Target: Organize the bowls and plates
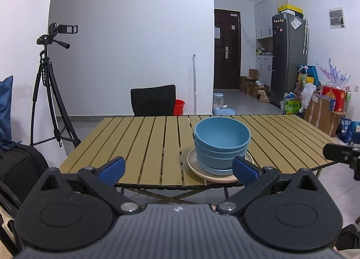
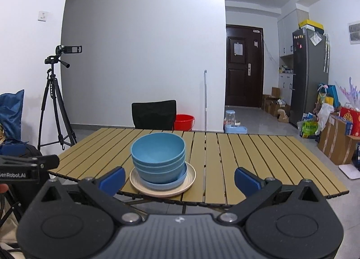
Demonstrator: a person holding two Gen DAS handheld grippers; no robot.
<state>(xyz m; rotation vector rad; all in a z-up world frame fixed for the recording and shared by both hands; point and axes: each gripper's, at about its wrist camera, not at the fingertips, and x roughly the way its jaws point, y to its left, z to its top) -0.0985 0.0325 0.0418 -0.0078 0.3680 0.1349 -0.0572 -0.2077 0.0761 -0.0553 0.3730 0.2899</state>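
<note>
Nearest in the left wrist view, the left gripper has a ribbed grey body with round matte black housings, and its two blue-padded fingers are spread wide with nothing between them. It is held level, short of the table's near edge. The right gripper has the same build, its jaws equally wide and empty, also level and off the near edge.

On the slatted tan table, close to the near edge, a round cream plate lies flat. On it sits a smaller blue plate, and on that a nested stack of smooth, matte blue bowls, upright. The stack is apart from both grippers.

Beyond the far edge stands a black chair, with a red bucket just to its right. At the far left a black tripod carries a camera.
</note>
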